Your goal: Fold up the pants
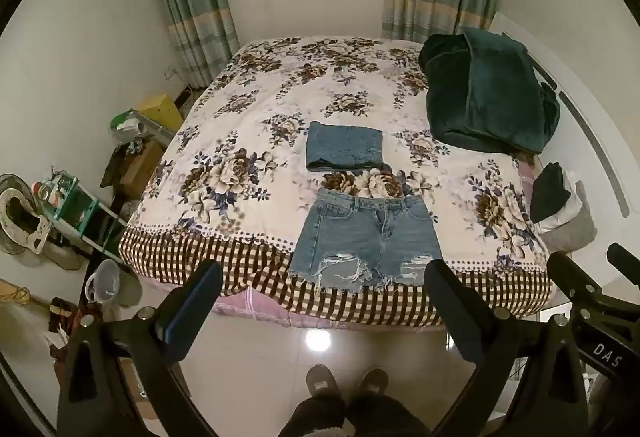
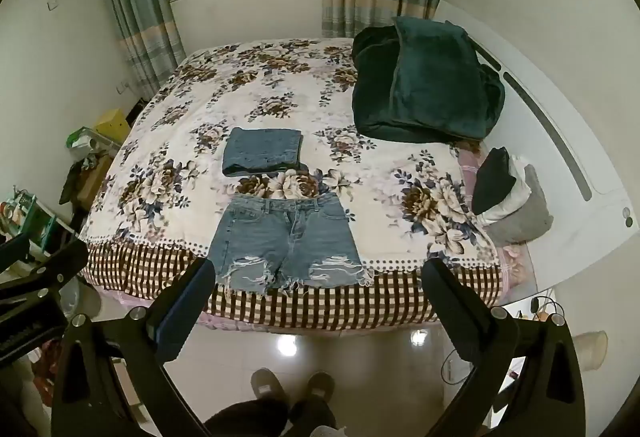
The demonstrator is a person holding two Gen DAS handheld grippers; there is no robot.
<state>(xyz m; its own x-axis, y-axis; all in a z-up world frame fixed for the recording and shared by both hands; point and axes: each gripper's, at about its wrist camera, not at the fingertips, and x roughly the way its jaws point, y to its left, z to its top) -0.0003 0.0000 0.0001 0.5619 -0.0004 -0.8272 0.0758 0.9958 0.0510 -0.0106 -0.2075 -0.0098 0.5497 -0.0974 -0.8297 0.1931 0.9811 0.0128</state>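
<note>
A pair of ripped blue denim shorts (image 1: 366,237) lies flat and unfolded at the near edge of the bed, waistband away from me; it also shows in the right wrist view (image 2: 286,239). Behind it lies a folded denim garment (image 1: 344,151) (image 2: 262,152). My left gripper (image 1: 324,273) is open and empty, held above the floor in front of the bed edge. My right gripper (image 2: 320,273) is open and empty at the same distance. Neither touches the shorts.
The bed (image 1: 248,125) has a floral cover with a checked border. A dark green blanket (image 1: 488,93) sits at the far right, and a stack of folded clothes (image 1: 560,205) at the right edge. Cluttered shelves and boxes (image 1: 76,197) stand to the left. My feet (image 1: 346,385) are on the tiled floor.
</note>
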